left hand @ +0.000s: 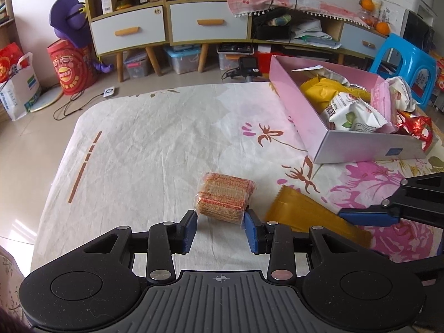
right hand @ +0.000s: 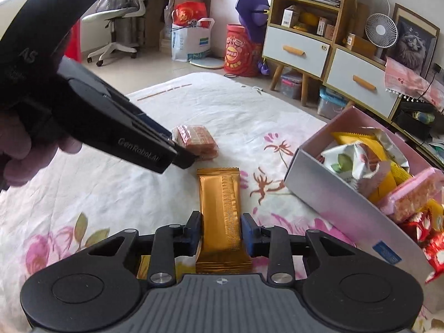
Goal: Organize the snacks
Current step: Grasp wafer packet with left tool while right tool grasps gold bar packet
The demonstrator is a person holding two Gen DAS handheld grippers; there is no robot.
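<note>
A clear pack of orange-brown crackers [left hand: 225, 197] lies on the floral sheet, just ahead of my open left gripper [left hand: 220, 220], whose blue pads flank its near end. It also shows in the right wrist view [right hand: 195, 141], partly behind the left gripper body [right hand: 116, 130]. A gold foil bar [right hand: 222, 216] lies lengthwise between the pads of my right gripper [right hand: 221, 231], which is open around it. The bar also shows in the left wrist view [left hand: 308, 216]. A pink box [left hand: 358, 147] holding several snack packs sits to the right.
The bed's floral sheet [left hand: 144, 144] spreads left. The pink box [right hand: 333, 194] stands close on the right of the right gripper. Cabinets [left hand: 194, 22], a blue stool [left hand: 402, 63] and storage bins stand beyond the bed edge.
</note>
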